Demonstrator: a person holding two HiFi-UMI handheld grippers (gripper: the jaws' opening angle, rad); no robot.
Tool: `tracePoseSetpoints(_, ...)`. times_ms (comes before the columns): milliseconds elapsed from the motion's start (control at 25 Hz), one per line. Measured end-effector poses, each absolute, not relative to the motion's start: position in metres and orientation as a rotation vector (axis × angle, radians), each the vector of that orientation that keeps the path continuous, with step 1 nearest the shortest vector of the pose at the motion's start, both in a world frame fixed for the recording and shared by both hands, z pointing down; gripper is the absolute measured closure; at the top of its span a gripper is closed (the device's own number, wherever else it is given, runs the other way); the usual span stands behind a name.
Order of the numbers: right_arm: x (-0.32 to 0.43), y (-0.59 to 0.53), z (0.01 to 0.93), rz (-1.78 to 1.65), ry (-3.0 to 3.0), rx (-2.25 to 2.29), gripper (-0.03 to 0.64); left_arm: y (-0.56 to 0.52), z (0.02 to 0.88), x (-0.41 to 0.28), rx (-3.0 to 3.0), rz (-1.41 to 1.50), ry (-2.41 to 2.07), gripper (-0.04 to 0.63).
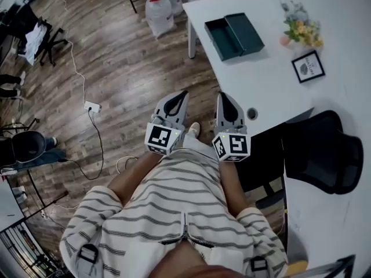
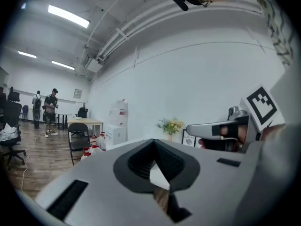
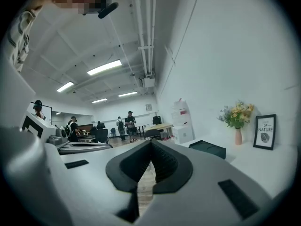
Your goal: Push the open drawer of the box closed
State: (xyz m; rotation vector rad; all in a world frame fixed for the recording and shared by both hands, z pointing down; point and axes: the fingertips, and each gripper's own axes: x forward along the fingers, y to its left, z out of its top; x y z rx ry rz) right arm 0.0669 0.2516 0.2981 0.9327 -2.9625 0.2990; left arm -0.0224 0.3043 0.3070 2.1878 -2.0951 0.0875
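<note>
We see a matt dark-teal box [image 1: 235, 35] at 1 o'clock on the smooth white desk [image 1: 272, 80] and a wood-plank floor [image 1: 116, 57]. The left claw [image 1: 181, 94] and right claw [image 1: 225, 96] look like matt grey plastic with ribbed black pads [image 3: 162, 163]. The striped shirt [image 1: 174, 207] is soft cloth.

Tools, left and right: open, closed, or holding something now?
Left tool: closed, holding nothing.
Right tool: closed, holding nothing.
</note>
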Motion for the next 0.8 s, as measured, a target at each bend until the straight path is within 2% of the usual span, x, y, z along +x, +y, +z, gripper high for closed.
tracePoseSetpoints(800,0.006,0.071,0.344,0.454,-2.782,1.194,0.606,0.101,0.34,-0.087,2.352,0.187,-1.815,0.594)
